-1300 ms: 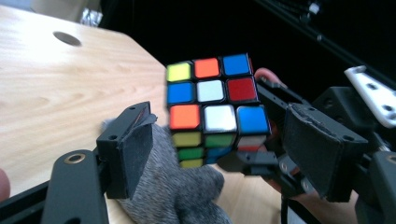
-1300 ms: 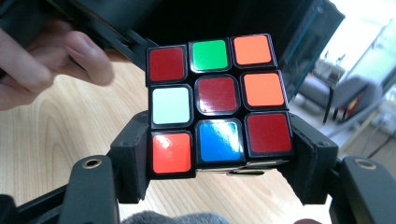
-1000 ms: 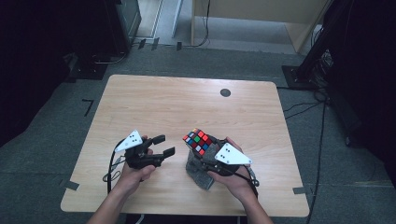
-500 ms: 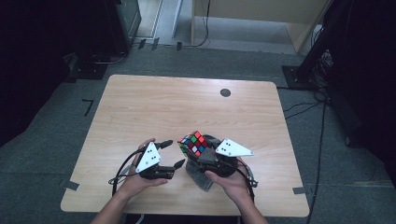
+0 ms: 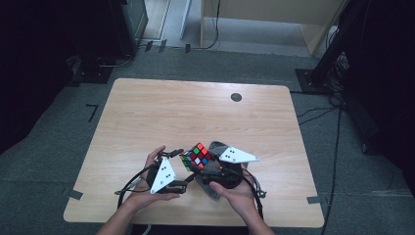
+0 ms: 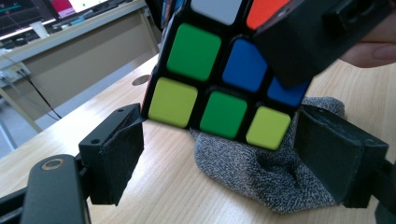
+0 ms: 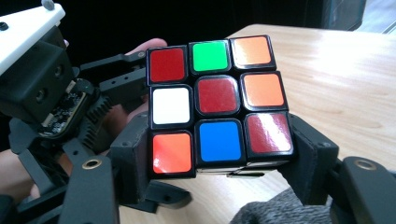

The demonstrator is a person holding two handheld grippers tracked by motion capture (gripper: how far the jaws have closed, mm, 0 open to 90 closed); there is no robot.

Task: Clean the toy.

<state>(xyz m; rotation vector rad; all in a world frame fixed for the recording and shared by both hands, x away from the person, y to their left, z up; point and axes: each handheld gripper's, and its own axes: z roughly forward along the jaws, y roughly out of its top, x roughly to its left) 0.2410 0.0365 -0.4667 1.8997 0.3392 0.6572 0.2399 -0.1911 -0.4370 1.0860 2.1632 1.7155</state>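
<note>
Nearest the lower edge of the high view, the two hands are meeting just below centre of the frame, with the left claw (image 5: 182, 166) sitting immediately left of the puzzle cube (image 5: 196, 156) and the right claw (image 5: 201, 169) gripping it from the right.

In the right gripper view the right claw (image 7: 219, 156) is clamping the cube (image 7: 218, 105) by its bottom layer, one pad on each side, the cube standing upright above the jaws and lifted clear of the tabletop (image 7: 336, 79).

In the left gripper view the left claw (image 6: 224, 154) is standing apart, its jaws having just been opening; the pads are flanking the cube's (image 6: 219, 79) lower row but pressing on nothing. The cube is lying straight ahead of and slightly above this claw, in the upper centre of the frame, so the left claw is the one placed to take the free layer. The coming move is judged to turn on that alignment (the jaw gap is running along the lowest row of stickers).

A grey knitted cloth (image 6: 261, 172) is lying on the tabletop beneath the cube, touching the right-hand pad or just behind it; which one cannot be told.

The cube's top is being cut off by the upper frame edge in the left gripper view, and the right claw's body is covering its upper right corner. Farther off, a dark round mark (image 5: 236, 97) is showing on the tabletop (image 5: 161, 112).
</note>
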